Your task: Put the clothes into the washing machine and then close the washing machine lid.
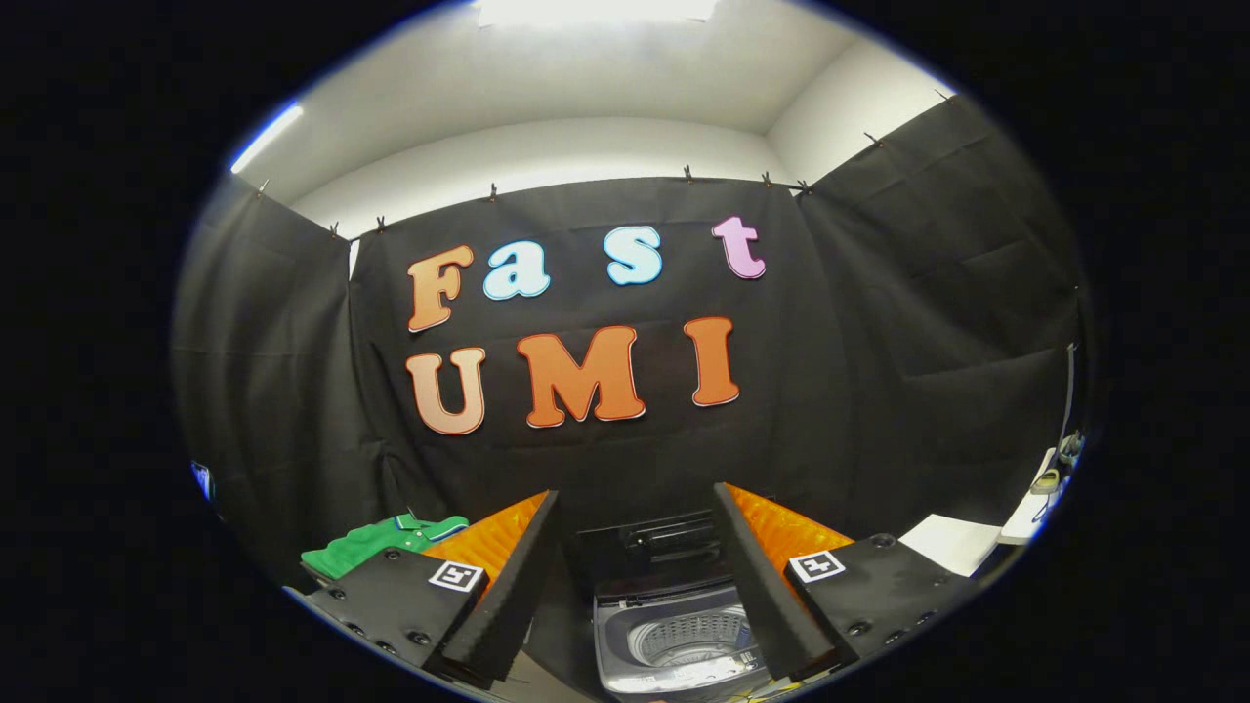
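The gripper (635,576) hangs spread wide and empty, the washing machine (674,635) with lid up between its fingers at 6 o'clock, partly hidden by them, a green shirt (381,543) at 9 o'clock.

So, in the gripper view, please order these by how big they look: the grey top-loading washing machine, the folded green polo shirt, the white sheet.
1. Grey top-loading washing machine, between the fingers of the open gripper.
2. Folded green polo shirt.
3. White sheet.
The last two look close, and each is partly hidden, so their order is unsure.
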`<state>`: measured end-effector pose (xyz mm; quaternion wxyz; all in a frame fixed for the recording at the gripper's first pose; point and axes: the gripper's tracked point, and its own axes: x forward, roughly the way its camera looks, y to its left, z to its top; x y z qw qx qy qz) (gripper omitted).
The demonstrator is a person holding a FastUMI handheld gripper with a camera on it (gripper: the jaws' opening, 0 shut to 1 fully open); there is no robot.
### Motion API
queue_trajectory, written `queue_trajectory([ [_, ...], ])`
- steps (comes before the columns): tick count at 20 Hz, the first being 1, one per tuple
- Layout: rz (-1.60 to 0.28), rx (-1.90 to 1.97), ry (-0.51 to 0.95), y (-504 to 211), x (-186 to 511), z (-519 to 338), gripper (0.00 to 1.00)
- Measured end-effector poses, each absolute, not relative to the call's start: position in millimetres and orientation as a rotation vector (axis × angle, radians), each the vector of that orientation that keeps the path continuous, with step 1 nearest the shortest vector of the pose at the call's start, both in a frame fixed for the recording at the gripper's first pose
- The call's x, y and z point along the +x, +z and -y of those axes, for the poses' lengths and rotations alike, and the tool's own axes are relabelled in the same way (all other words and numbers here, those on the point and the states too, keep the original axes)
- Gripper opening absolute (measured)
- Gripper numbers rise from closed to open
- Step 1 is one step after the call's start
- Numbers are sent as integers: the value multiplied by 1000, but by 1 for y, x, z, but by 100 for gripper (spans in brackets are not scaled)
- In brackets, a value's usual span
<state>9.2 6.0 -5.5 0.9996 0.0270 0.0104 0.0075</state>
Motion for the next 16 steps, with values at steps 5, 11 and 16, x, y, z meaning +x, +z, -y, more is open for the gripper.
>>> queue_trajectory([
  [5,-40,86,57,0,30,-39,98],
  [11,-110,120,264,-6,71,-161,98],
  [16,-254,65,439,-50,86,-279,98],
])
